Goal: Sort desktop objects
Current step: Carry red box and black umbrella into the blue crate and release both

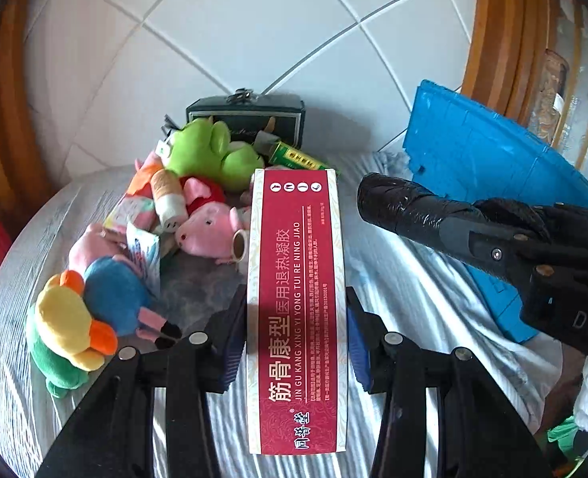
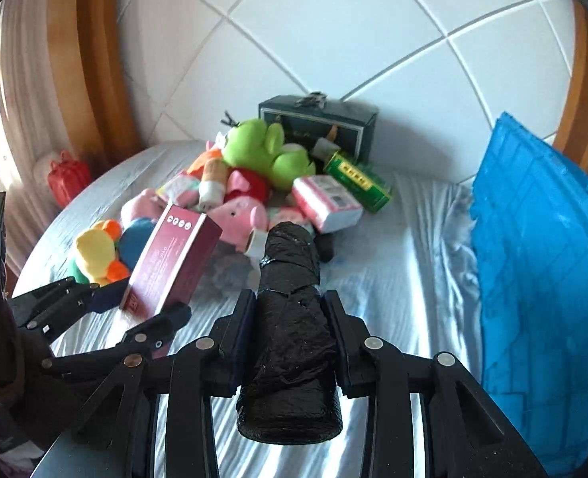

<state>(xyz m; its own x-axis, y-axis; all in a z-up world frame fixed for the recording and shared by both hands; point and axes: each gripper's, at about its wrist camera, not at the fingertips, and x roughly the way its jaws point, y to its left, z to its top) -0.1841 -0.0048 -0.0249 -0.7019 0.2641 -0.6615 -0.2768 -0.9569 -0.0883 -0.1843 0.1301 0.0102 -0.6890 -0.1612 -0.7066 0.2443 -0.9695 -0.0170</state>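
Observation:
My left gripper [image 1: 294,318] is shut on a long red and white medicine box [image 1: 296,279], held by its sides above the cloth-covered table [image 1: 413,298]. The right wrist view shows this red box [image 2: 174,255] tilted up in the left gripper [image 2: 142,302]. My right gripper [image 2: 289,302] is shut on a black plastic-wrapped roll [image 2: 290,338], which sticks out forward between the pads. From the left wrist camera the black roll [image 1: 397,207] and right gripper [image 1: 465,227] appear at the right, beside the red box.
A pile of plush toys lies ahead: a green one [image 1: 206,151], a pink pig [image 1: 210,231], a yellow and green one [image 1: 67,326]. Behind stand a dark box [image 1: 250,119] and a green box [image 1: 298,159]. A pink pack [image 2: 328,203] lies nearby. A blue crate [image 2: 541,259] stands right.

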